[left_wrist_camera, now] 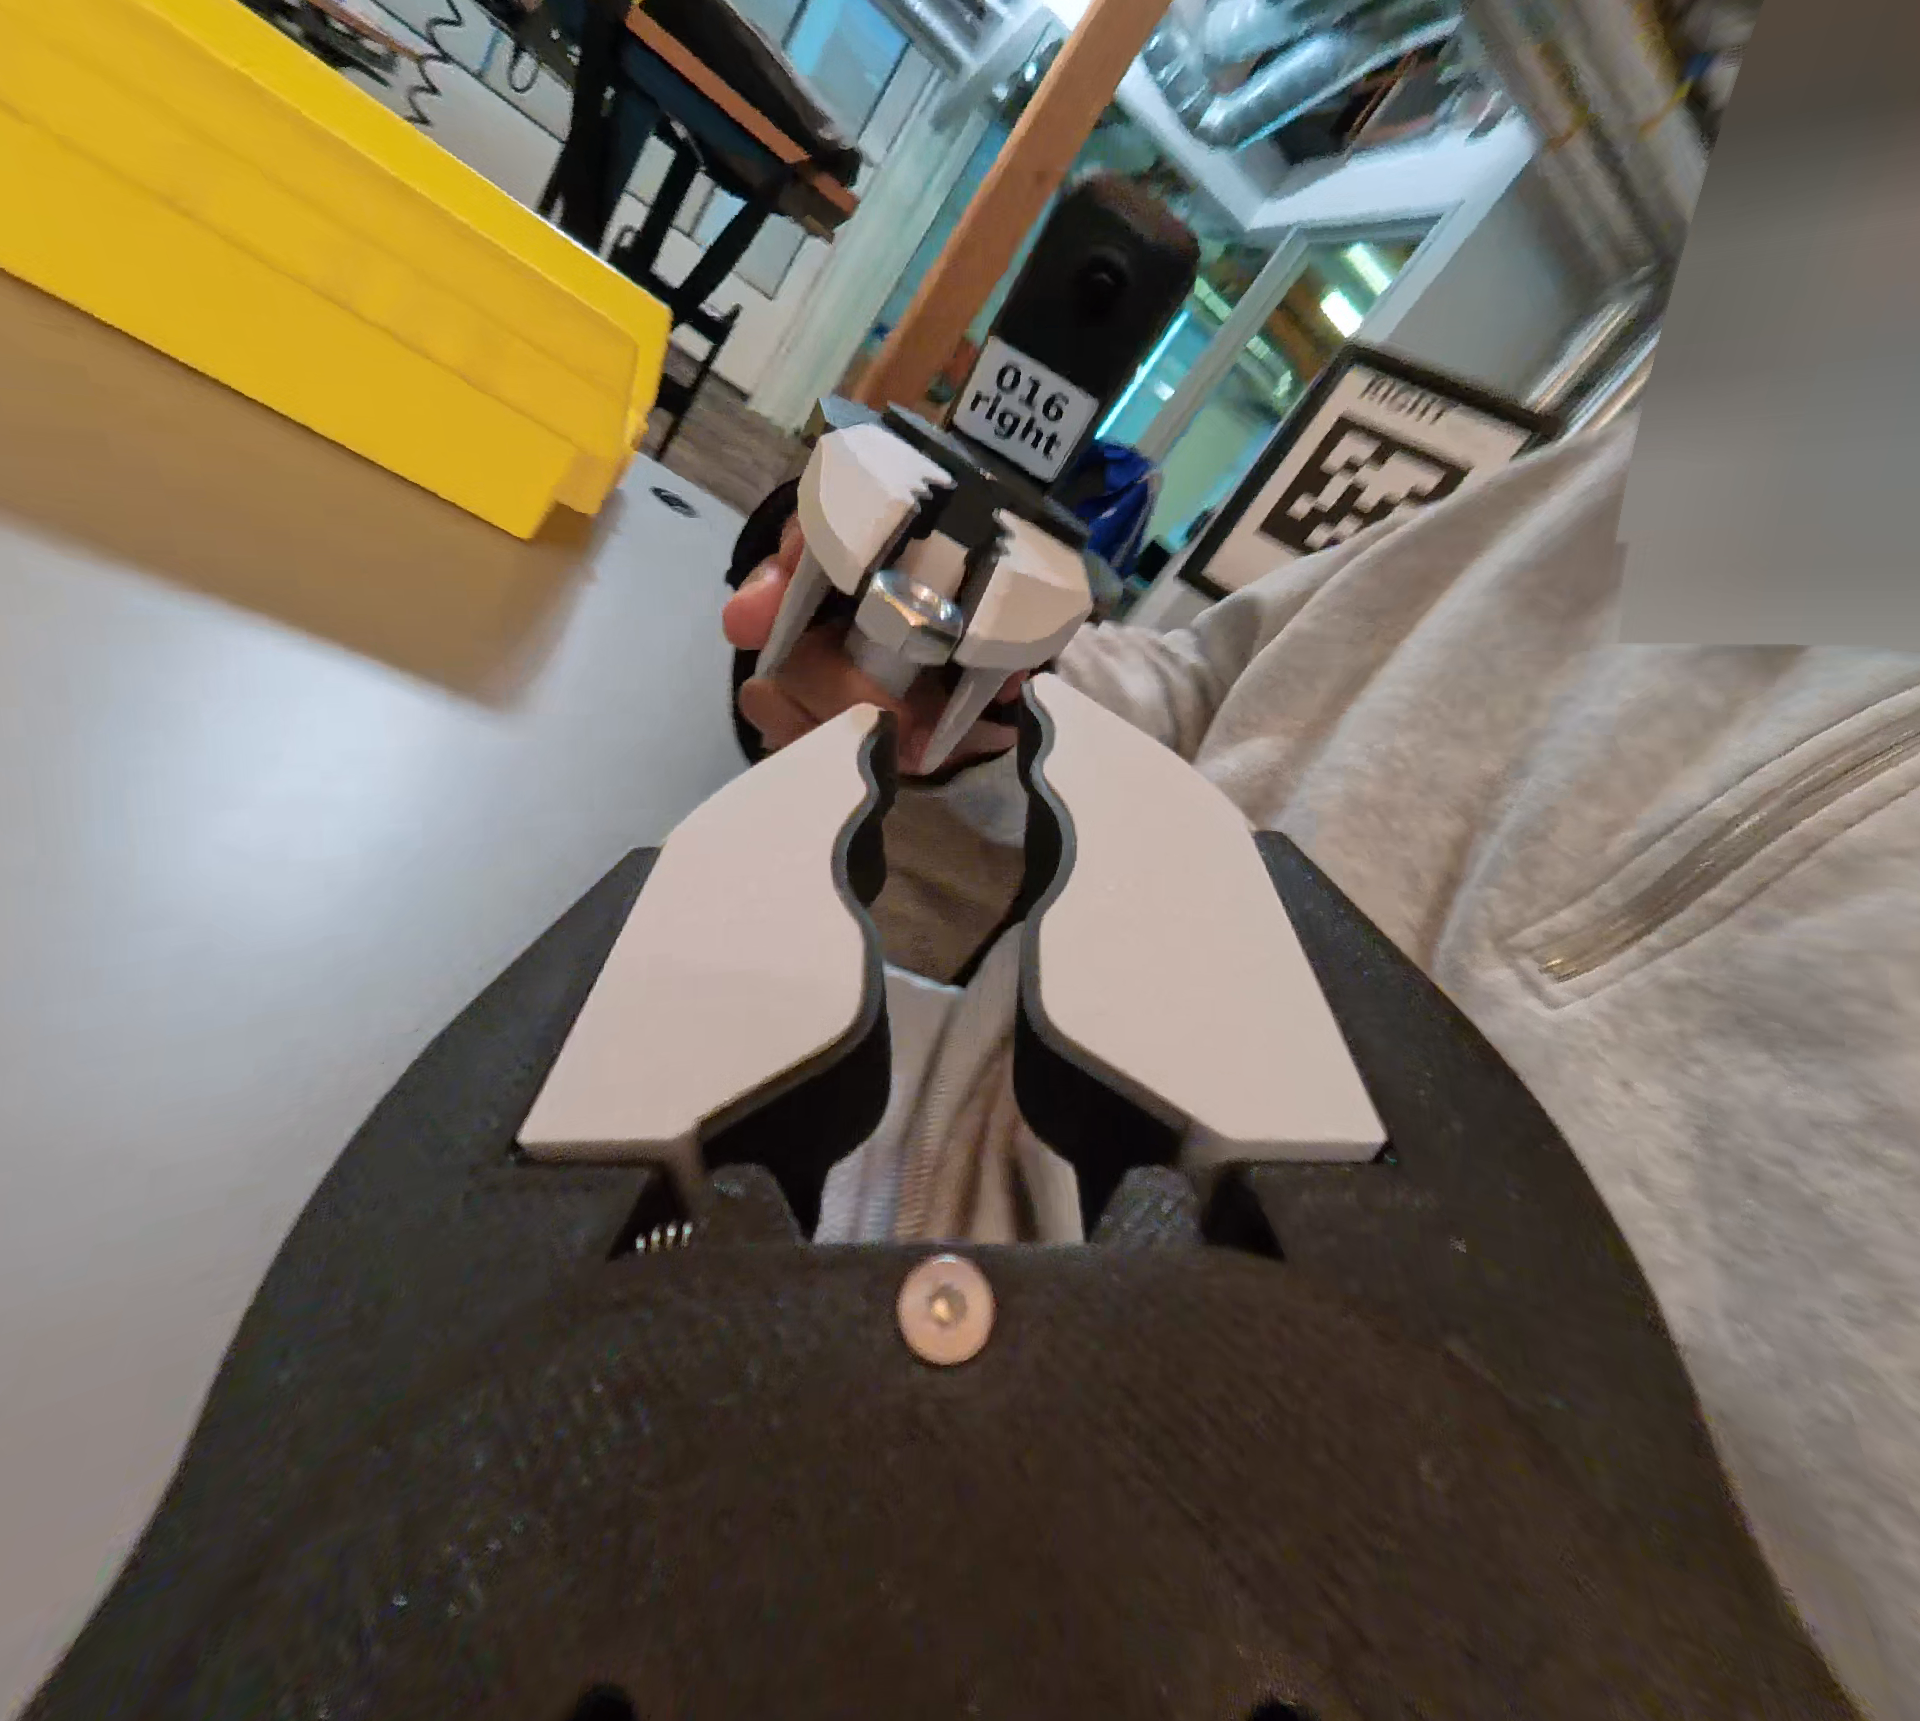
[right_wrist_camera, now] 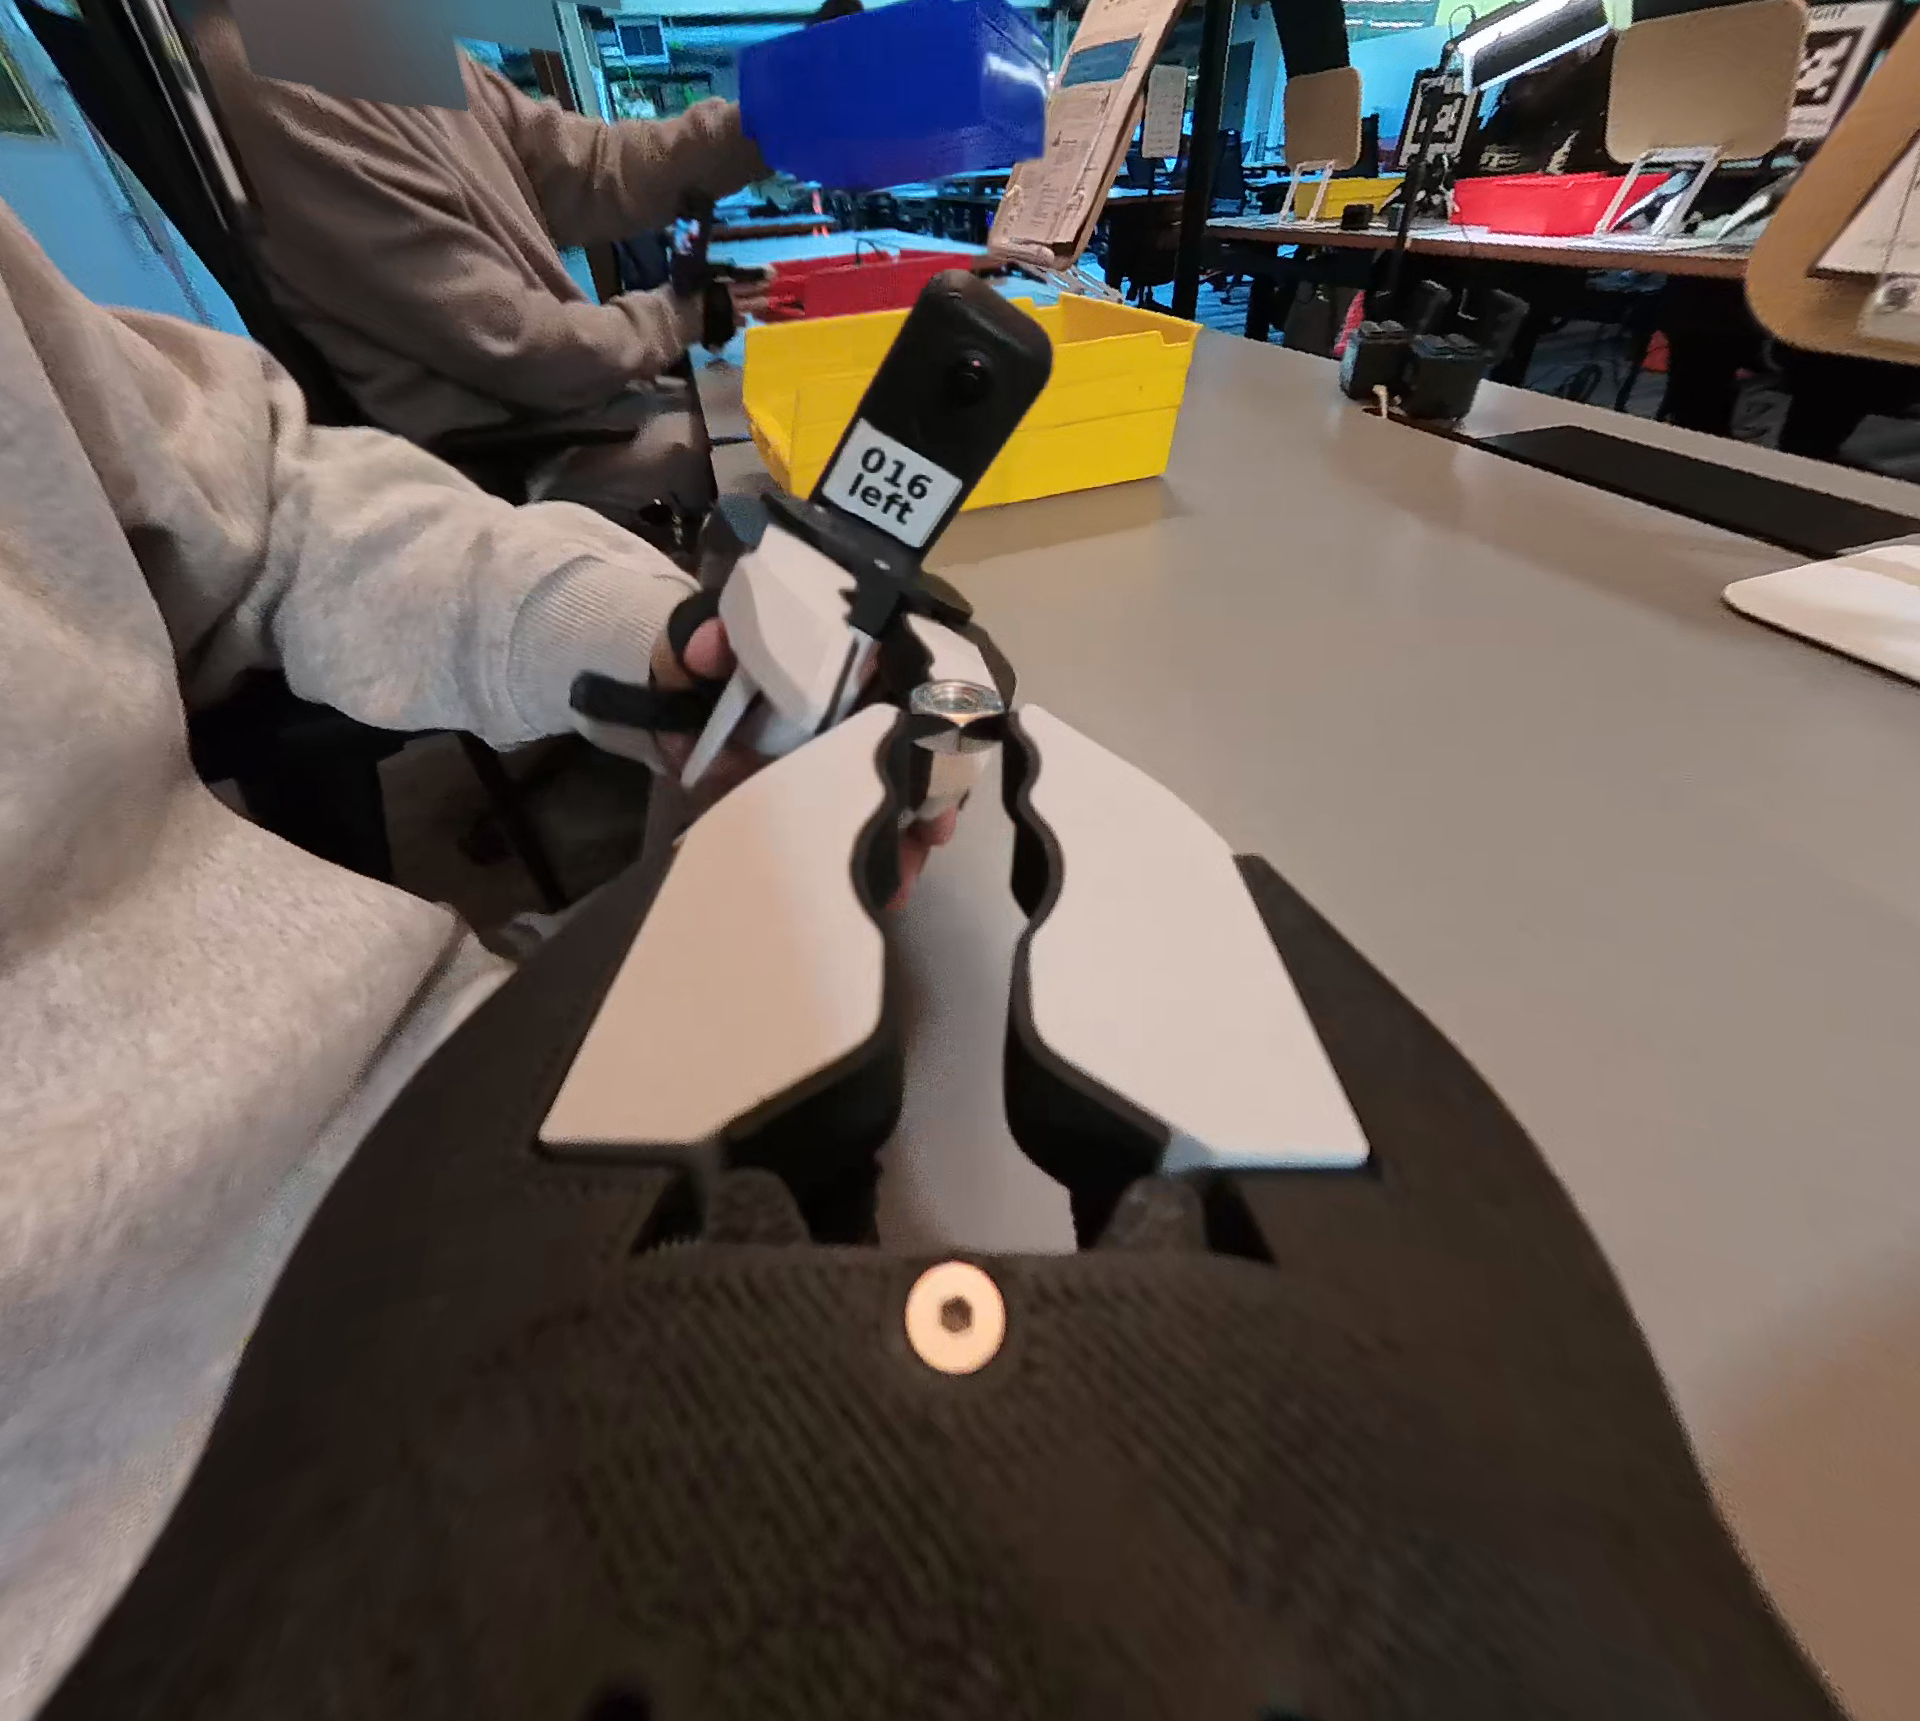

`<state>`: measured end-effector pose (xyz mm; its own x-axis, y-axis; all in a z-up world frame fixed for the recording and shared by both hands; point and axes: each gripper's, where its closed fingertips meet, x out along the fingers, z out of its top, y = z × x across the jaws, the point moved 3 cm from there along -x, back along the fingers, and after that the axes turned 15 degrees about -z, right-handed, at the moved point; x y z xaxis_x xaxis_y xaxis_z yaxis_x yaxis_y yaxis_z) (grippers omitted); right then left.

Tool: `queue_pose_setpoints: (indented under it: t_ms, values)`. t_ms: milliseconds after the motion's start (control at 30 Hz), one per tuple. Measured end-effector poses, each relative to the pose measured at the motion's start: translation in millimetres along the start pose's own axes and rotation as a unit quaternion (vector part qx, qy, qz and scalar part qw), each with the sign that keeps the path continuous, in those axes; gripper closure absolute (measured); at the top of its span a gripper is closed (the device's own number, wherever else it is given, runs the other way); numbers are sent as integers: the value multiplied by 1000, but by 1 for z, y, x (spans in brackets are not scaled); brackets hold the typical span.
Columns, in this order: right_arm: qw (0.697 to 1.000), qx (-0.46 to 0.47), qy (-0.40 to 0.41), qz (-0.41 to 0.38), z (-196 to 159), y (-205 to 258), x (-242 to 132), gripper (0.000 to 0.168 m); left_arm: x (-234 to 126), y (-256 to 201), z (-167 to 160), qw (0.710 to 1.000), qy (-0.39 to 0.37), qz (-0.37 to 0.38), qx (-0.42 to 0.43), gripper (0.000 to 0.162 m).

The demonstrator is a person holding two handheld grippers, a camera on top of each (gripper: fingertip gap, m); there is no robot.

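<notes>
Two grippers are meeting tip to tip above the grey table (right_wrist_camera: 1351, 632), held up in front of the person's pale grey sweatshirt (left_wrist_camera: 1558, 840). The right gripper (right_wrist_camera: 953, 721) is pinching a silver hex nut (right_wrist_camera: 954, 703) at its very tips, jaws drawn narrow around it; in the left wrist view the same gripper (left_wrist_camera: 920, 632) is facing the lens, showing the nut (left_wrist_camera: 914, 617) seated between its white fingers, apparently presented bore-forward so the other tool can reach it. The left gripper (left_wrist_camera: 951, 715) is standing narrowly parted with nothing visibly between its fingers, its tips just beside the nut at 12 o'clock; whether they are touching it I cannot tell. In the right wrist view the left gripper (right_wrist_camera: 831, 715) is tilting in from 11 o'clock, a black camera riding on top. A yellow bin (right_wrist_camera: 977, 404) is sitting on the table at 12 o'clock, well apart. Another person at 10 o'clock is lifting a blue bin (right_wrist_camera: 894, 92).
</notes>
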<state>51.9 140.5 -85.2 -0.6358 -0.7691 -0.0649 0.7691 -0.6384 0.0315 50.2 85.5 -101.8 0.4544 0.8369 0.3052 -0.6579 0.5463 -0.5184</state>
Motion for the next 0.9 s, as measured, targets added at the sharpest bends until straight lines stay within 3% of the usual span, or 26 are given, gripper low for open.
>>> queue_pose_setpoints:
  t_ms: [233, 600, 900]
  values:
    - [998, -61, 3, -9, -3, 7, 2, 151, -8, 4, 10, 995, -65, -15, -69, 149]
    - [998, -59, -1, -6, -4, 6, 2, 151, -8, 7, 8, 984, -97, -38, -143, 152]
    - [998, -63, 4, 5, -6, 10, 3, 151, -5, 5, 6, 983, -90, -48, -150, 152]
